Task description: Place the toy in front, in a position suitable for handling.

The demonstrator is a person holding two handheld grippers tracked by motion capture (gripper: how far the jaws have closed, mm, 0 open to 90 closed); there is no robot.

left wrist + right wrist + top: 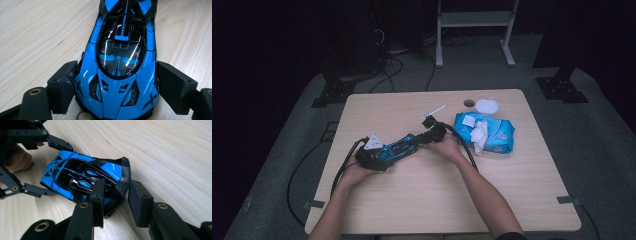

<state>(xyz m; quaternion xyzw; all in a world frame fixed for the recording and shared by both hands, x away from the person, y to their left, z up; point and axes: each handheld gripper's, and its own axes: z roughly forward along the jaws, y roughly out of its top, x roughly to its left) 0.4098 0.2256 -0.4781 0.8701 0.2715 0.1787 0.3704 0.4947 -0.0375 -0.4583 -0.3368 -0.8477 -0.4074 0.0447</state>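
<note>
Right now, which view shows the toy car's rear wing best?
The right gripper view: the toy car's rear wing sits close between the jaws. The left gripper view shows its nose and cockpit; the high view shows it small between both grippers.

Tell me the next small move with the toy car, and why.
Probably close the right gripper a little further. Its fingers straddle the rear wing of the car, one pad apart from it, while the left gripper flanks the nose, so the car on the table isn't firmly held.

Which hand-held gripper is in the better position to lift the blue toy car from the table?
Probably the left. The left hand-held gripper straddles the blue toy car at its nose, one pad beside each flank. The right hand-held gripper has just a corner of the rear wing between its jaws.
</note>
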